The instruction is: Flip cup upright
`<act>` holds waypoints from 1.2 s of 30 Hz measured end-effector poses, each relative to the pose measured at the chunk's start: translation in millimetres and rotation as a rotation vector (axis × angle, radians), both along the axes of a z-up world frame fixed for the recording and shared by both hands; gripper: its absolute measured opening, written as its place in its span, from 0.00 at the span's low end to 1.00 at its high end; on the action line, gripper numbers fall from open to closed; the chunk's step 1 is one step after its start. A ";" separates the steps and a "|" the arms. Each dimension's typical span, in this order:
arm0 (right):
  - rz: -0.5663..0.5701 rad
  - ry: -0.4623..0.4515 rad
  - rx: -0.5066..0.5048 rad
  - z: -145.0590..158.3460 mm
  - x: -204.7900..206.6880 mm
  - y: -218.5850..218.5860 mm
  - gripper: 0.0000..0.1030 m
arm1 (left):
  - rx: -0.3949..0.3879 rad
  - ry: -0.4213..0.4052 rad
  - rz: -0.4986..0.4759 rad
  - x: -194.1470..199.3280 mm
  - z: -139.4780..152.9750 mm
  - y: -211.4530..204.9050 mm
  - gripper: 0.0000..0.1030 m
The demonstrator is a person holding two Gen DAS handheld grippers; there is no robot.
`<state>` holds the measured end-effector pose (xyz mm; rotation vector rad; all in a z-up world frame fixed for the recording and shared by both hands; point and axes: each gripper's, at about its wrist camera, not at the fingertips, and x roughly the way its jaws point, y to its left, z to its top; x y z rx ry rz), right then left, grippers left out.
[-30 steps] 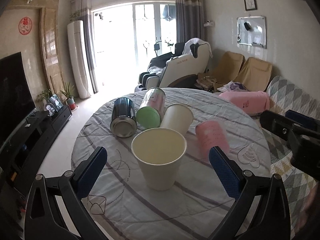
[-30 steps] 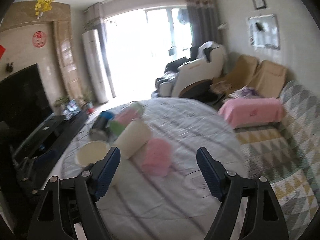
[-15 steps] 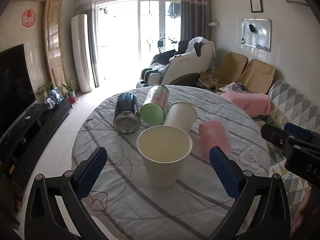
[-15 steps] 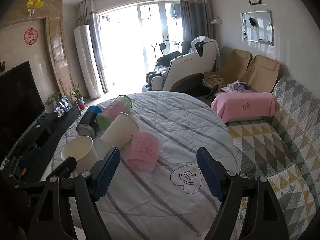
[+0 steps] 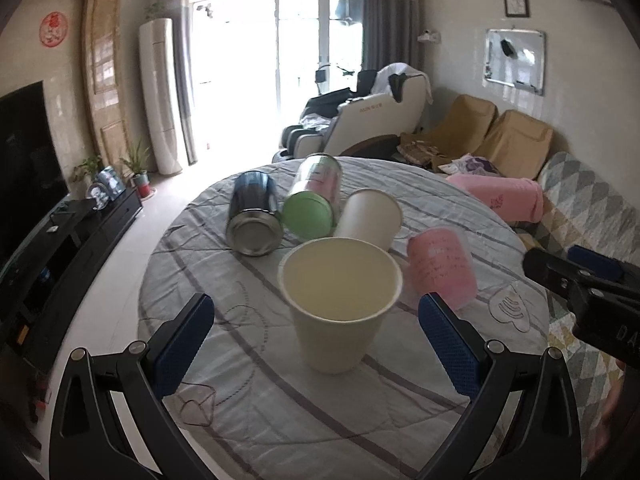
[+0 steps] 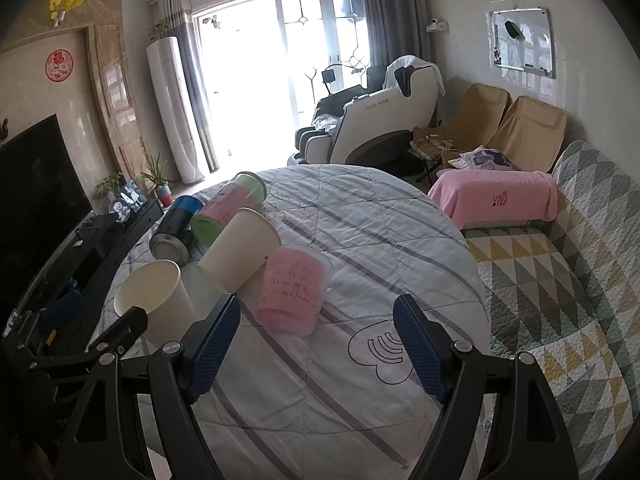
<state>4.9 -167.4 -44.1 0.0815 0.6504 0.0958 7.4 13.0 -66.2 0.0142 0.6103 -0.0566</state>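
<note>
A cream paper cup (image 5: 340, 304) stands upright on the round table, mouth up; it also shows in the right wrist view (image 6: 156, 304). My left gripper (image 5: 316, 340) is open and empty, its jaws wide on either side of this cup, apart from it. A pink plastic cup (image 6: 294, 290) lies on its side; it also shows in the left wrist view (image 5: 442, 270). A second paper cup (image 6: 240, 250) lies on its side beside it. My right gripper (image 6: 316, 350) is open and empty, just in front of the pink cup.
A dark metal tumbler (image 5: 254, 214) and a clear cup with a green lid (image 5: 316, 202) lie on their sides at the back. The table wears a grey striped cloth (image 6: 360, 236). A quilted sofa (image 6: 560, 280) stands to the right, a TV stand (image 5: 60, 248) to the left.
The right gripper swung right and steadied, so the pink cup now lies between its jaws' line. The left gripper drew back slightly from the upright cup.
</note>
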 end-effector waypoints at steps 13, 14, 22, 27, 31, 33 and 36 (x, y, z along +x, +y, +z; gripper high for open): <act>0.003 0.024 -0.002 -6.6 12.1 0.9 0.78 | 0.047 0.049 -0.025 25.9 -30.4 -18.7 1.00; 0.006 0.029 -0.003 -7.5 13.4 1.5 0.78 | 0.044 0.043 -0.023 26.7 -31.8 -17.6 1.00; 0.013 0.052 -0.008 -13.6 23.0 3.5 0.78 | -0.005 0.050 0.005 38.5 -37.8 -9.5 0.74; 0.014 0.056 -0.012 -16.0 28.9 6.1 0.78 | -0.007 0.053 0.003 46.2 -42.0 -6.7 0.65; 0.019 0.066 -0.016 -19.0 34.3 9.7 0.78 | -0.004 0.034 0.012 52.1 -40.8 -2.8 0.65; 0.024 0.070 -0.017 -20.1 36.3 11.1 0.78 | 0.011 0.010 0.017 55.4 -36.9 -2.8 0.65; 0.027 0.077 -0.020 -20.9 39.7 12.9 0.78 | 0.043 -0.023 0.029 58.6 -33.5 -3.3 0.65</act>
